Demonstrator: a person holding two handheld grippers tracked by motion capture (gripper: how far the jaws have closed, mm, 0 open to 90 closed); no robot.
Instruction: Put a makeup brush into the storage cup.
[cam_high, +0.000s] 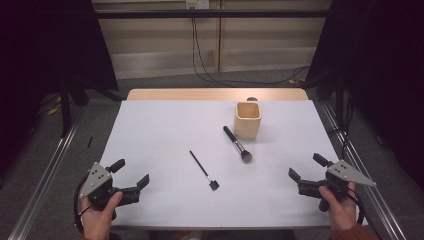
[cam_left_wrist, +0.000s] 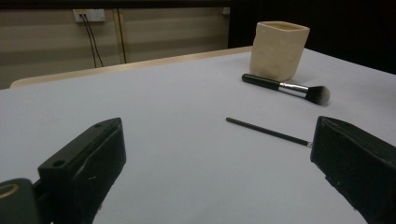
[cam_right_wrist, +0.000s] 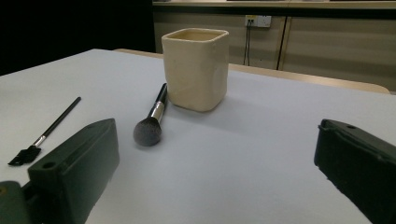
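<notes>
We see a powder brush (cam_high: 237, 144) with a black handle, silver ferrule and dark fluffy head lying flat mid-desk, just beside a cream square-sided cup (cam_high: 247, 120) whose inside we cannot make out. A thin black flat-tipped brush (cam_high: 204, 170) lies nearer us on the white desk (cam_high: 160, 125). Our left gripper (cam_high: 131, 175) and right gripper (cam_high: 306, 167) hover at the near corners, fingers released, grasping nothing.

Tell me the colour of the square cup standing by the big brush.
The cup is cream, plain with no pattern; the right gripper view shows it best.
</notes>
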